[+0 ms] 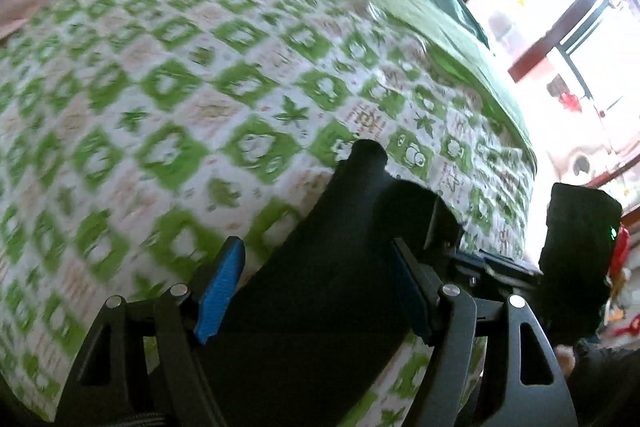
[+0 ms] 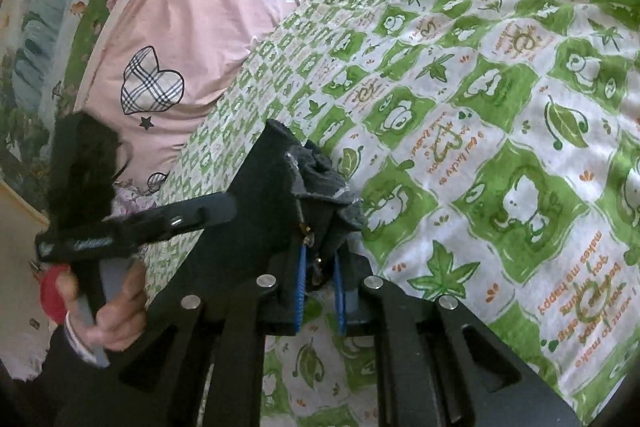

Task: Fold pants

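My right gripper has its jaws clenched on the dark pants above the bed, so I'd bring the left gripper, jaws released around the cloth, to the matching edge before pinching.

Left hand-held gripper: jaws spread wide, blue pads well apart, dark cloth lying between them without being pressed; the device tilts steeply downward. Right hand-held gripper: jaws drawn nearly together, blue pads pinching a bunched fold of dark fabric, tilted moderately downward. In the right wrist view, a hand with a pale cuff grips the handle of the left device.
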### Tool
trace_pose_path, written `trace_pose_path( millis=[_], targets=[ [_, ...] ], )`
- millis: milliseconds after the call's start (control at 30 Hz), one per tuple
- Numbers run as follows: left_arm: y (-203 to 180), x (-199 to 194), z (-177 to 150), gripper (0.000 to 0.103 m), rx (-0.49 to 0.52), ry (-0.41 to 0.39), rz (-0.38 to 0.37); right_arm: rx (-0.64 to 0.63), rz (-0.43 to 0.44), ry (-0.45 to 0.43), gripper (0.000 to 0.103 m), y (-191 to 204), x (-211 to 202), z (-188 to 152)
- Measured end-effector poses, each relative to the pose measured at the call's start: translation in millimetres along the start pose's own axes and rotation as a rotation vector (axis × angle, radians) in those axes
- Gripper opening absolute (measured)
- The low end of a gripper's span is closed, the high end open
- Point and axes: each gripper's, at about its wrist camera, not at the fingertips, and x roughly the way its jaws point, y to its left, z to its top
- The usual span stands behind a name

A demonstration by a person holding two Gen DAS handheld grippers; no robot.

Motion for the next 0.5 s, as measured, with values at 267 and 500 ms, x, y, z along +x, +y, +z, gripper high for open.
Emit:
trace_pose_path(
  millis=[267,500],
  targets=[
    [-10,28,11,0.015,0.080,0.046,-0.087,-0.013,0.021,0.009,0.013,0,-1,-2],
    [-21,-14,-1,0.009,0.141,-0.077,-0.071,-0.046,0.073,-0.026,0.013,18,-11,-2]
  ],
)
